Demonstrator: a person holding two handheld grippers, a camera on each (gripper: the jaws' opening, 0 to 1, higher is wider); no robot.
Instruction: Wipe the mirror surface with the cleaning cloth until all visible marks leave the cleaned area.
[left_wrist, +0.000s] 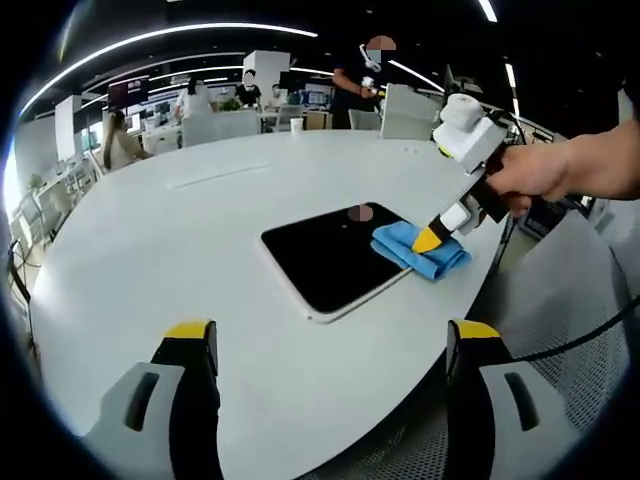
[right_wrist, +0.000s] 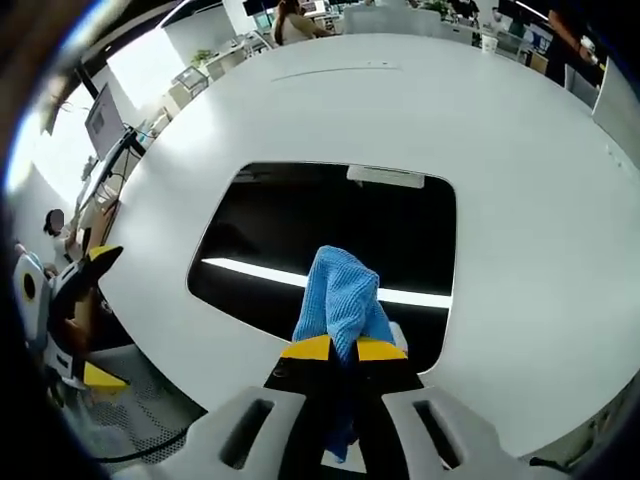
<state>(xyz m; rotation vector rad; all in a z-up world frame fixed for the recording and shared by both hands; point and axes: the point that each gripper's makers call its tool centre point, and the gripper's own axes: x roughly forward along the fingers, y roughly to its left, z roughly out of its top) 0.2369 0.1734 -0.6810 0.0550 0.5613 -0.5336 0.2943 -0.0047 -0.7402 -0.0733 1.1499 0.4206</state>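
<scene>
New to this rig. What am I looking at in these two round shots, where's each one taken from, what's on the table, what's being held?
No robot arm here: a person carries a handheld two-jaw gripper in each hand, and a fisheye camera rides on each one, looking forward along its jaws.

The left gripper view looks across a white table. The left gripper rises from the bottom with its yellow-tipped jaws wide apart, holding nothing. Ahead lies a flat mirror, dark because of what it reflects. From the right, a hand brings the right gripper down onto a blue cleaning cloth at the mirror's edge.

The right gripper view is the same scene from close above: the right gripper's jaws are shut on the cloth, which rests on the mirror. The left gripper shows at the left edge.

People stand and sit at desks in the office behind.
</scene>
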